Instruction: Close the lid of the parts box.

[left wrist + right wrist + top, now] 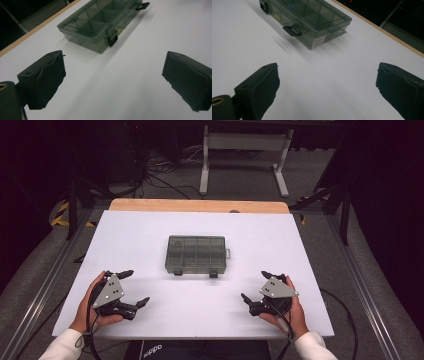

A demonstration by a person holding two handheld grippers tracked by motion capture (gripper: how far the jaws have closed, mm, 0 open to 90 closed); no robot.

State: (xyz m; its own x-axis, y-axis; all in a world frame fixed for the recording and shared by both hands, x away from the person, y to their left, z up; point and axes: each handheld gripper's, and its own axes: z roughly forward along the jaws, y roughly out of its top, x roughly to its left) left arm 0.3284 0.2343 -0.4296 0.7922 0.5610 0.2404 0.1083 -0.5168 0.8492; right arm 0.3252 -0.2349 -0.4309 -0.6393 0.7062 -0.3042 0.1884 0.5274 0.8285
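A smoky translucent compartment box [196, 253] lies shut in the middle of the white table top [150, 230]. Two black latches sit on its near side; the right one juts outward. My left gripper [138, 286] is open, held in a hand at the near left, a short way from the box. My right gripper [253, 284] is open at the near right. The left gripper view shows the box [100, 22] beyond the spread left gripper [113, 75], nothing between the jaws. In the right gripper view the box [312, 17] lies ahead of the empty right gripper [327, 82].
A wooden edge [200, 206] runs along the table's far side. Beyond it stand a white table frame [245, 142] and cables on the grey floor. Metal rails flank the table. White sleeves enter at the bottom corners.
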